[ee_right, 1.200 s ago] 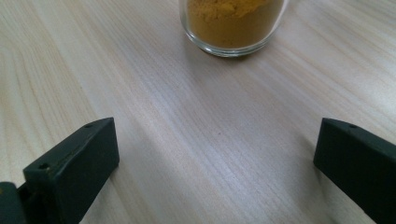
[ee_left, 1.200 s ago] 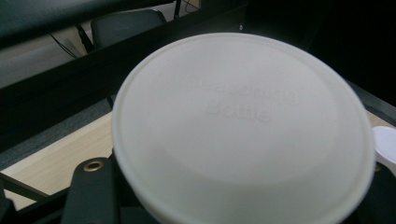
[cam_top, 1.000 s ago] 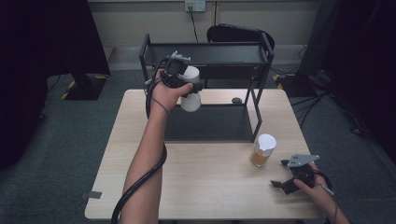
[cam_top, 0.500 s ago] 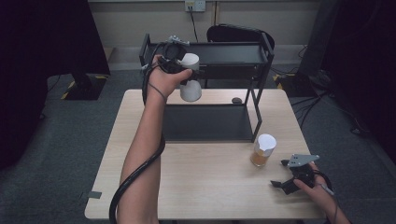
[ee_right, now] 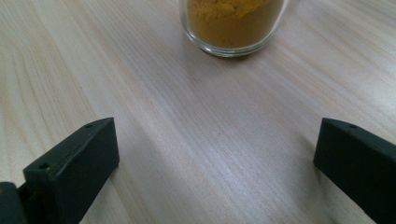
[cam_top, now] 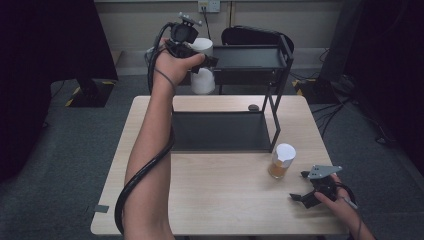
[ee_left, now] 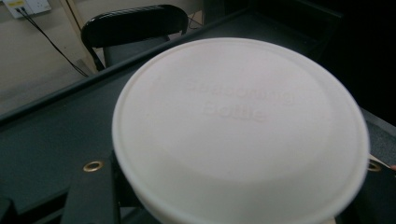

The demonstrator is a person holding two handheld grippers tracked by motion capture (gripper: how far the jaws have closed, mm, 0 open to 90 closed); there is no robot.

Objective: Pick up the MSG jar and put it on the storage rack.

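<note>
- The left hand [cam_top: 172, 62] is reaching forward and up over the far side of the table [cam_top: 150, 210], holding the left gripper [cam_top: 207, 62] at the level of the top shelf of the black metal rack [cam_top: 277, 75].
- The left gripper is clamping a white container [cam_top: 202, 80], which is hanging in the air just at the near-left corner of the rack's top shelf.
- In the left gripper view, the container's round white lid [ee_left: 240, 126] is facing the camera with faint raised lettering on it, too blurred to read with confidence; the dark shelf surface is lying behind it, with a black chair [ee_left: 133, 25] beyond.
- The gripper's black cable [cam_top: 137, 180] is looping down along the forearm toward the near table edge.
- The right hand [cam_top: 340, 200] is resting near the table's near-right corner, holding the right gripper [cam_top: 302, 187] with its jaws spread wide and nothing between them.
- A glass jar of orange-brown powder [cam_top: 281, 162], topped by a white lid, is standing upright on the table just beyond the right gripper, and near the rack's front right leg.
- In the right gripper view the jar's base [ee_right: 231, 25] is sitting ahead of the open jaws, apart from both.
- A small dark object [cam_top: 253, 107] is lying on the table behind the rack's lower shelf.
</note>
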